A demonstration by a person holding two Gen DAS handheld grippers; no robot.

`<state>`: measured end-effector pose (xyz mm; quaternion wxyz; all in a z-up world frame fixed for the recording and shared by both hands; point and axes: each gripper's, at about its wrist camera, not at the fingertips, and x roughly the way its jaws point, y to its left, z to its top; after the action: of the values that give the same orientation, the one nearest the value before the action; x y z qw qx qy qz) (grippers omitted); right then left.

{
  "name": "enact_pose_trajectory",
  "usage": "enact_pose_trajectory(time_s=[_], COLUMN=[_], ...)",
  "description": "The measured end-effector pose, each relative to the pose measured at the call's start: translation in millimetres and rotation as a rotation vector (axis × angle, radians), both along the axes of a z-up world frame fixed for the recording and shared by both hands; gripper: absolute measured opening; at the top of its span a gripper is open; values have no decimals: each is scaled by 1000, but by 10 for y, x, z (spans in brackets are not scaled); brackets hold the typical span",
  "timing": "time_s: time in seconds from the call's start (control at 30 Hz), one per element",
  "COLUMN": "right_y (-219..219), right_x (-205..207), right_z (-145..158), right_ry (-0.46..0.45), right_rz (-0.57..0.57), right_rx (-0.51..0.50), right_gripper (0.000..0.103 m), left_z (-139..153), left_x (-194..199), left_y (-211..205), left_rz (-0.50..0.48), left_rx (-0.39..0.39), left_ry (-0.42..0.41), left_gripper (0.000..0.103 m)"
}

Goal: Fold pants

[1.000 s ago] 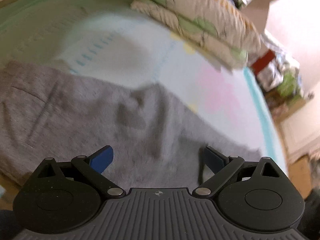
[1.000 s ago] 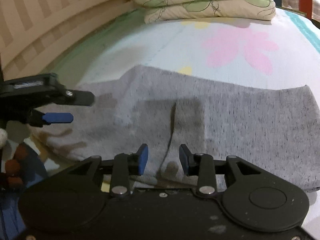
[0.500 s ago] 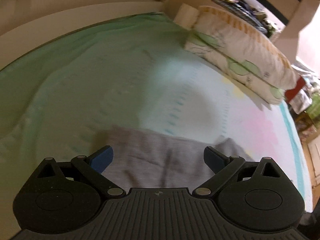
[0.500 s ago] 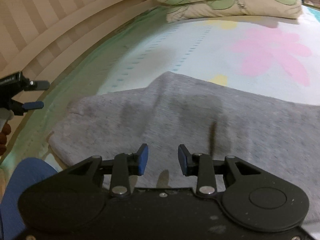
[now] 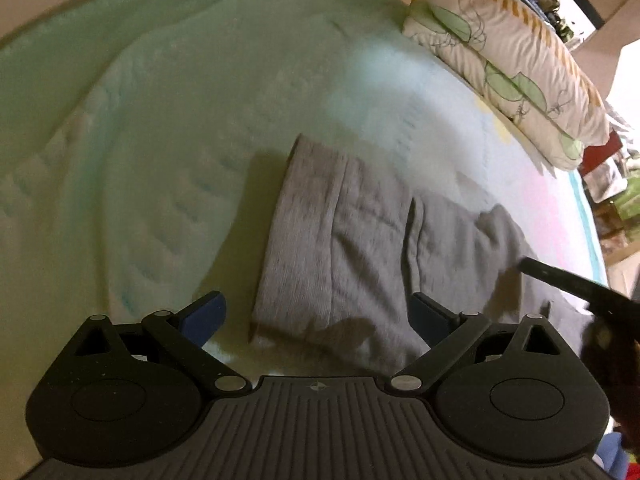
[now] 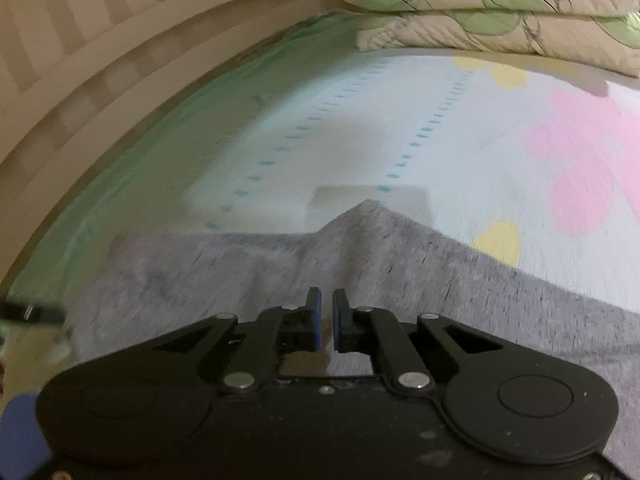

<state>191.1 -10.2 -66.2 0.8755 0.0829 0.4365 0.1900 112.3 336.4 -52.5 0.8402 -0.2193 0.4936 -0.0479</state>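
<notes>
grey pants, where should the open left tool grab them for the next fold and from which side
Probably the waistband end of the grey pants: in the left wrist view it is the straight, thick, banded edge lying flat on the green sheet, nearest the left tool. Come in low from the sheet side, pinching a near corner. The right tool is nearly shut over the fabric; an actual pinch cannot be seen.

Left claw (image 5: 316,316) gapes wide (blue pads far apart); right claw (image 6: 327,316) pinched nearly closed, both angled downward
</notes>
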Motion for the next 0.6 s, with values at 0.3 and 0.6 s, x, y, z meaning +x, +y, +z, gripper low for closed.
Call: enact_pose_trajectory(time_s=[0.3, 0.6], right_y=[-82, -72], right_x=[79, 84], right_z=[-326, -332], right_ry=[91, 78], right_rz=[-39, -32], right_rx=[17, 3], right_gripper=[0, 0], left_z=[-255, -269], left_x=[-126, 62], left_y=[-26, -1], left_rz=[28, 66], left_rx=[-80, -115], left_ry=[-1, -62], left_gripper=[102, 102])
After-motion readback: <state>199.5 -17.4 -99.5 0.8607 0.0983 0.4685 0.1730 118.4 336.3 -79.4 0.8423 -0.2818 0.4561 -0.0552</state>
